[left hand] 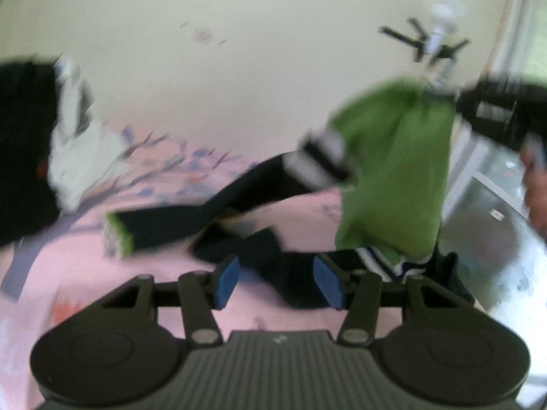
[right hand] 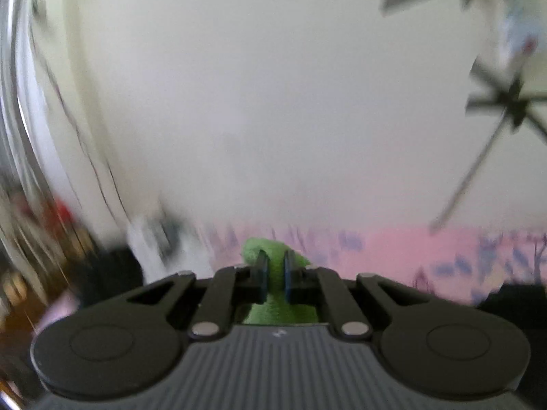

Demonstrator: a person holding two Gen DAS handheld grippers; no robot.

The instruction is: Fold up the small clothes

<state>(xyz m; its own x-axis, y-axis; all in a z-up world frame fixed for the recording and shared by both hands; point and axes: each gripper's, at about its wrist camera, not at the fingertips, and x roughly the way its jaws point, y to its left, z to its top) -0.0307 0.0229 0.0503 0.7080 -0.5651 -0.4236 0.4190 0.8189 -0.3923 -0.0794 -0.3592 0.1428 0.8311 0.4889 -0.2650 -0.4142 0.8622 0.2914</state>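
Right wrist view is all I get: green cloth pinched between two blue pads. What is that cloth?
Observer: A green garment with black sleeves, hanging from the right gripper.
Operator: Is it off the bed?
Observer: Mostly; its striped hem reaches dark fabric on the pink sheet, and a black sleeve trails down there.
Operator: And the other gripper?
Observer: The left gripper is open and holds nothing, pointed at dark fabric under the garment.

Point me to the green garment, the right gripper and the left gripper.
green garment [left hand: 396,157]: left wrist view, middle of the hanging green panel.
right gripper [right hand: 274,275]: right wrist view, midway between fingertips, shut on green cloth.
left gripper [left hand: 277,282]: left wrist view, midway between its open fingertips.
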